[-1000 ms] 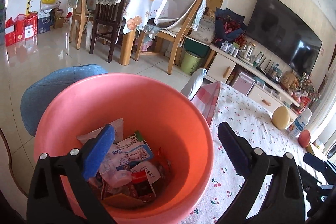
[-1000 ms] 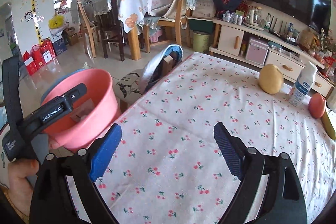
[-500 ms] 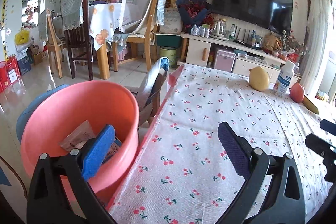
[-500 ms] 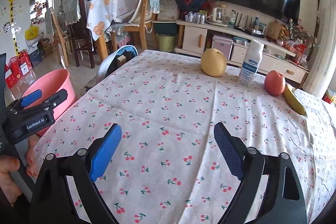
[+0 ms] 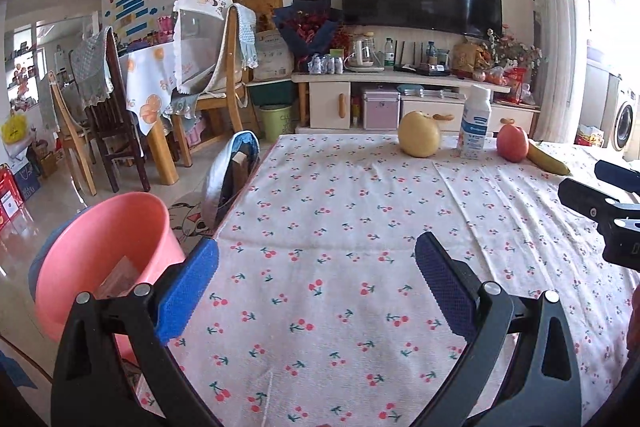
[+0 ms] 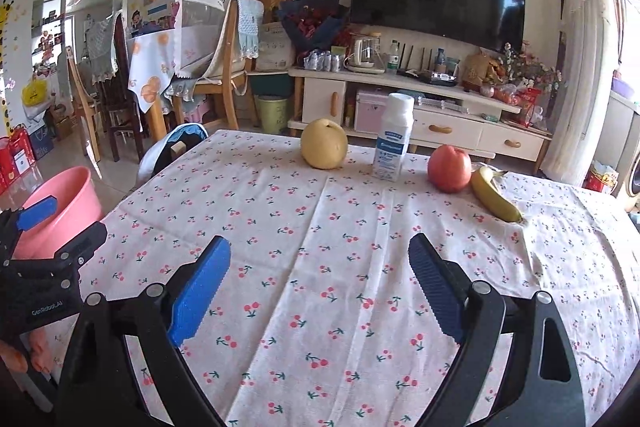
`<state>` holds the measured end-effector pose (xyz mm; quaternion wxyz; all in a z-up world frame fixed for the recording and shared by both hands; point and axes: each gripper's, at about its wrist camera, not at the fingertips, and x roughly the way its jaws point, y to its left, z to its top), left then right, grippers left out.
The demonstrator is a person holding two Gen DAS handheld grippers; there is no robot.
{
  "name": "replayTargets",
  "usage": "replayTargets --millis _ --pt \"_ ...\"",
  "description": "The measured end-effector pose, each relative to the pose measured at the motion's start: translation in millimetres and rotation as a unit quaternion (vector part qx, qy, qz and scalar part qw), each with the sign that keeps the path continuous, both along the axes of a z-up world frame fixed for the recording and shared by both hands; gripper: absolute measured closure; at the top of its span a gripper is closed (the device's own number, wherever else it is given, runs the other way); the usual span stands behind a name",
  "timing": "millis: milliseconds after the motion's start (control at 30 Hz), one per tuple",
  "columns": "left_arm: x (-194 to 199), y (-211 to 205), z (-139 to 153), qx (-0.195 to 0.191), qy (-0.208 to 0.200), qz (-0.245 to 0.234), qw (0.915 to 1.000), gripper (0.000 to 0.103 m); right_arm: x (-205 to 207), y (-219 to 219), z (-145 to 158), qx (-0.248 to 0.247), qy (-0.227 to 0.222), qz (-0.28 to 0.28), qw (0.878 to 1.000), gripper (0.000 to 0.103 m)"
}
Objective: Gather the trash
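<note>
A pink trash bucket [image 5: 100, 251] stands off the table's left edge with wrappers inside; it also shows in the right wrist view [image 6: 60, 211]. My left gripper [image 5: 316, 271] is open and empty over the cherry-print tablecloth [image 5: 360, 219]. My right gripper [image 6: 320, 271] is open and empty over the same cloth [image 6: 320, 211]. At the far edge stand a yellow pear [image 6: 324, 143], a white bottle [image 6: 394, 137], a red apple [image 6: 449, 167] and a banana [image 6: 494, 201].
A chair with a blue-white cover [image 5: 234, 171] stands at the table's left side. A TV cabinet [image 6: 400, 107] and a green bin [image 6: 272, 113] lie beyond the table. Dining chairs and a second table [image 5: 160, 75] stand at back left.
Both grippers have swung right, away from the bucket and over the table. The bucket has slid to the left edge of both views; the fruit and bottle have come into view.
</note>
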<state>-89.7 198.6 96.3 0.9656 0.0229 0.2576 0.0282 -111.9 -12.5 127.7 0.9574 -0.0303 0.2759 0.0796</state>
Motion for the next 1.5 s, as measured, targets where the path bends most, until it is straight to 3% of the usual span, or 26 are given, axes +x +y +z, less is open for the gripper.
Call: replayTargets --millis 300,667,1033,1500 --pt "-1.9 -55.9 17.2 0.003 -0.006 -0.035 0.9994 0.004 -3.2 -49.7 11.8 0.024 -0.024 -0.041 0.999 0.012" --pt "4.3 -110.6 35.7 -0.018 -0.017 -0.056 0.9981 0.004 -8.3 -86.6 21.1 0.016 -0.059 -0.073 0.995 0.012" --pt "10.0 -139.4 48.6 -0.034 -0.012 -0.059 0.9976 0.004 -14.3 -124.1 32.8 0.026 -0.086 -0.110 0.990 0.010" --pt "8.2 -176.6 68.0 -0.020 -0.031 -0.062 0.9974 0.004 -29.0 -150.1 43.3 0.017 -0.118 -0.138 0.983 0.007"
